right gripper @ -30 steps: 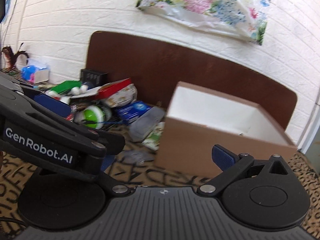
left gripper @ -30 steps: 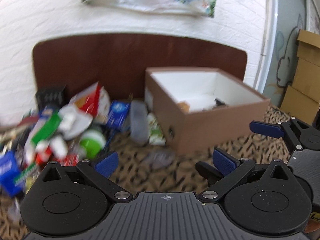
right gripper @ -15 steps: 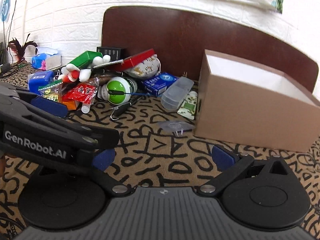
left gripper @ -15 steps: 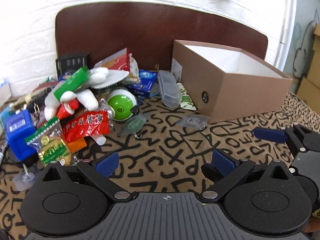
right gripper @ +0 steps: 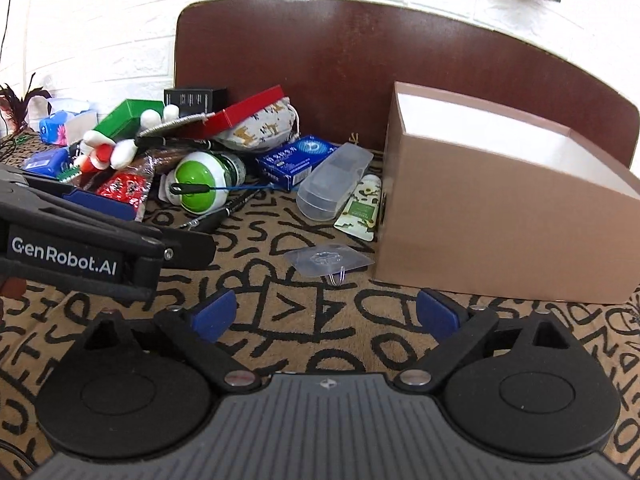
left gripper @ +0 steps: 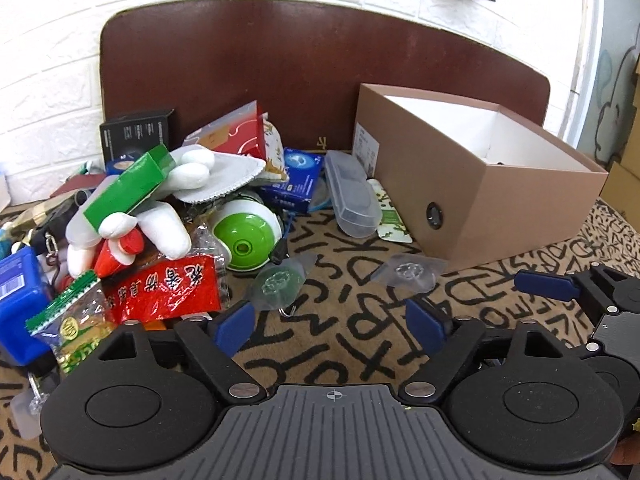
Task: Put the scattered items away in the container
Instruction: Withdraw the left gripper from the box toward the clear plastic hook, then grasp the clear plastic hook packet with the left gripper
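Since a second ago both grippers have come down and closer to the patterned cloth (left gripper: 344,344), and the blurred heap now reads sharp. At the left lies the pile of scattered items: a blue container (left gripper: 18,280), a green-edged snack packet (left gripper: 76,328), a red packet (left gripper: 168,288), a green box (left gripper: 128,188) over a white plush toy (left gripper: 160,224), and a green-and-white round case (left gripper: 246,236). The left gripper (left gripper: 330,320) hangs over bare cloth just in front of a clear hook pad (left gripper: 280,284), its jaws closing with nothing between them. Further right lie a clear plastic case (left gripper: 352,196) and a second hook pad (right gripper: 326,260). The right gripper (right gripper: 326,316) is likewise closing on nothing. Rightmost stands the open brown box (right gripper: 500,220).
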The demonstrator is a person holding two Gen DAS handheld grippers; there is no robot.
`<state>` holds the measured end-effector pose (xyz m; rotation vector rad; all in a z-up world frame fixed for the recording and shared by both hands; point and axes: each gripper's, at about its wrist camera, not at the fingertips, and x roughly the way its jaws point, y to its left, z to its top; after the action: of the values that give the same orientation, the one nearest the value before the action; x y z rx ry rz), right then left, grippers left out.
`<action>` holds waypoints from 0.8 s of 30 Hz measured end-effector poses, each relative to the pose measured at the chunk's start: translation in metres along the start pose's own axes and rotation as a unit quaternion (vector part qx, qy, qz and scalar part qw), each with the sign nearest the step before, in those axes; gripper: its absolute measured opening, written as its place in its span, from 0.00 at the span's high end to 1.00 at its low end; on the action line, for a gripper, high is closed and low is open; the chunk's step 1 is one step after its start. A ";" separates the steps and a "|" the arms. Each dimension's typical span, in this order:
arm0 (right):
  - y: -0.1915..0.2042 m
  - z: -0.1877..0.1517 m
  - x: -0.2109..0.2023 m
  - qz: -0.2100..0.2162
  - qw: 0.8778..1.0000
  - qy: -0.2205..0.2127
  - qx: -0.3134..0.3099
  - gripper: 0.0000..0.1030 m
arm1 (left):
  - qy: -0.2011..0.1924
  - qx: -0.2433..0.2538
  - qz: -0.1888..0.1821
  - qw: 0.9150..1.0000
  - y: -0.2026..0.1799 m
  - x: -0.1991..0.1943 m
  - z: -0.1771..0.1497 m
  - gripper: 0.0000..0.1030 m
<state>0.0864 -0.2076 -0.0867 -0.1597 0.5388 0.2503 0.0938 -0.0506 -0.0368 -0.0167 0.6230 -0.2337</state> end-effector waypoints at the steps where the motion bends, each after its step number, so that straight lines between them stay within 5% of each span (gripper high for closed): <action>1: -0.001 0.001 0.002 0.000 1.000 0.002 0.000 0.09 | -0.001 0.001 0.002 1.000 0.000 0.002 0.001 0.15; 24: -0.015 0.016 0.055 0.025 0.998 0.044 0.043 0.29 | 0.037 -0.007 0.005 0.999 0.022 0.052 0.009 0.46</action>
<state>0.1441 -0.2075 -0.1008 -0.0744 0.6405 0.2683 0.1446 -0.0414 -0.0609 -0.0188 0.6980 -0.2199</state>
